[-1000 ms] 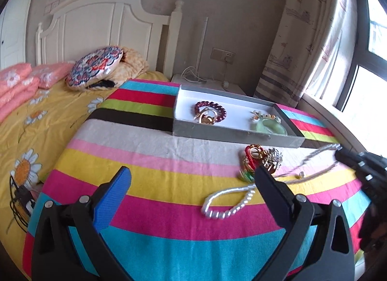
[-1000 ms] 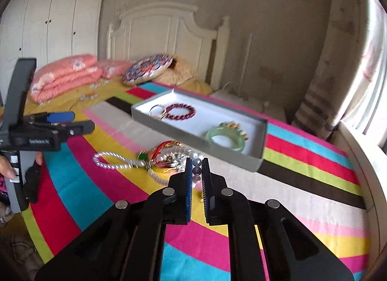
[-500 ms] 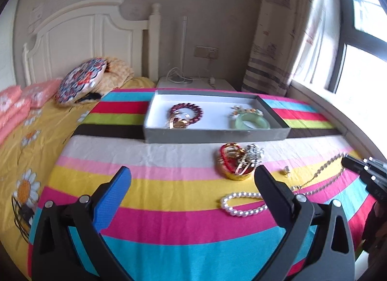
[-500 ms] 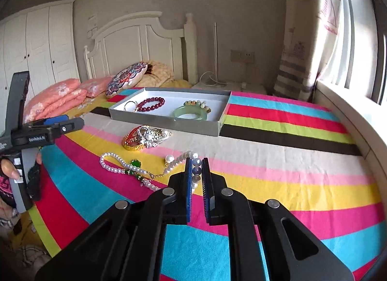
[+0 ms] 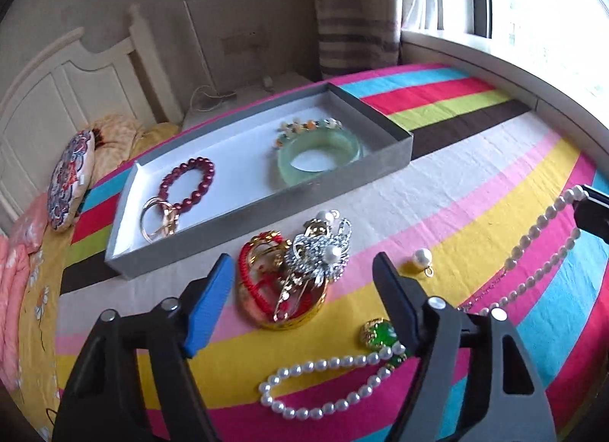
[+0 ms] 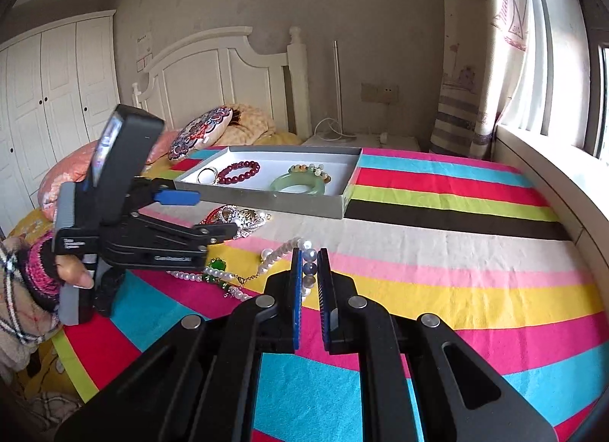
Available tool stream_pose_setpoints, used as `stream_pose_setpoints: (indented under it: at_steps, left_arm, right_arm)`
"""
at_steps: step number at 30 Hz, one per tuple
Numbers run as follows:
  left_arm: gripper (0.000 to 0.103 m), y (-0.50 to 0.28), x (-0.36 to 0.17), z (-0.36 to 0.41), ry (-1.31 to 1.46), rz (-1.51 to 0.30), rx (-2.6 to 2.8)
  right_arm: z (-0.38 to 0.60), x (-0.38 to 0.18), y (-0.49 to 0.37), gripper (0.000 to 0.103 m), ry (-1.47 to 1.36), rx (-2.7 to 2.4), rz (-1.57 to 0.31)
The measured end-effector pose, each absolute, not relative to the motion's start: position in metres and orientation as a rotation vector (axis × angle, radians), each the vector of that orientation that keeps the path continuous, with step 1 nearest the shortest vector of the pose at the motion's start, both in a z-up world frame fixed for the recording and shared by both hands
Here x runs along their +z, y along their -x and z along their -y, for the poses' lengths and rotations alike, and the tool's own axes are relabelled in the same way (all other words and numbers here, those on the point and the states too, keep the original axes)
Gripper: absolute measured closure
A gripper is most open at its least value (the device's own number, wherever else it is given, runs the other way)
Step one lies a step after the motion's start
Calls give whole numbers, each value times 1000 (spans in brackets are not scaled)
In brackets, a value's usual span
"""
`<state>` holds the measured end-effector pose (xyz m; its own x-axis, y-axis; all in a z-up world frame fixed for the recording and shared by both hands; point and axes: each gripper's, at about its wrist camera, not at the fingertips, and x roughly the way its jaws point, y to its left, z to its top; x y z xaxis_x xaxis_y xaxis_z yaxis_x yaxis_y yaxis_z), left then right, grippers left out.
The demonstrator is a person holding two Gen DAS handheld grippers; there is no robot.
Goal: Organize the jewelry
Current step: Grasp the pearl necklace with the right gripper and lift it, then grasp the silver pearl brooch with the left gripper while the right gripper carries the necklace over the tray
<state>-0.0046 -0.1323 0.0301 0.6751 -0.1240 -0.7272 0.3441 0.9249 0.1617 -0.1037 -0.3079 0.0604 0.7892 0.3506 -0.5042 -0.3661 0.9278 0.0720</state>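
Striped bedspread (image 5: 475, 183), grey box (image 5: 213, 240) lying on it as the landmark. Inside the box: dark red bead bracelet (image 5: 188, 187) and gold rings (image 5: 158, 219) at its left end, green bangle (image 5: 319, 154) with a mixed-bead bracelet (image 5: 304, 126) behind it at its right end.

Just in front of the box, on the spread: a pile with a gold bangle (image 5: 281, 322), red cord (image 5: 253, 282) and a silver brooch (image 5: 319, 255) on top. Loose pearl drop (image 5: 420, 257) a little right of the pile. Further from the box: pearl necklace (image 5: 323, 388) with green pendant (image 5: 378, 333).

Left gripper (image 5: 302, 308) is above the pile, jaws closing, pile between them; pads not pressing on it as far as I can tell. Left fingers (image 5: 207, 308) blue-padded.

Right gripper (image 6: 308, 282) is pinched narrow on one end of the pearl necklace (image 6: 283, 251), strand lifted off the spread, well in front of the box's right corner. From the right wrist view the left gripper (image 6: 213, 217) sits beside the box's front wall, person's hand (image 6: 70, 270) and knit sleeve (image 6: 34, 270) on the handle.
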Motion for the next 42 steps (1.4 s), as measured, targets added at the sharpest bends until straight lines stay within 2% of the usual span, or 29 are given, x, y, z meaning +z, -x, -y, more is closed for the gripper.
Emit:
stream_pose_setpoints:
  at_steps: [5,10,12,13,16,34,42]
  left_arm:
    - [33,-16,23,125,-262,-836,-267]
    - [36,-11,18,141,-369,-824,-286]
    - [45,-9,16,148,-412,-812,-283]
    - [61,-10,14,151,-429,-819,-289]
    - [68,-9,14,155,-443,-810,-304]
    - [69,27,61,137,-361,-673,-362]
    - [69,55,88,111,-293,-600,-370]
  right_arm:
    - [309,61,105,92,20,399,-528]
    - [312,61,105,92,-3,405,-531]
    - [312,61,104,92,-4,405,-531]
    - [312,61,104,92,-3,405,-529]
    - [310,61,105,92,4,401,-527]
    - [307,66,109,92,17,402,-486]
    - [275,114,111,92,97,441,-377]
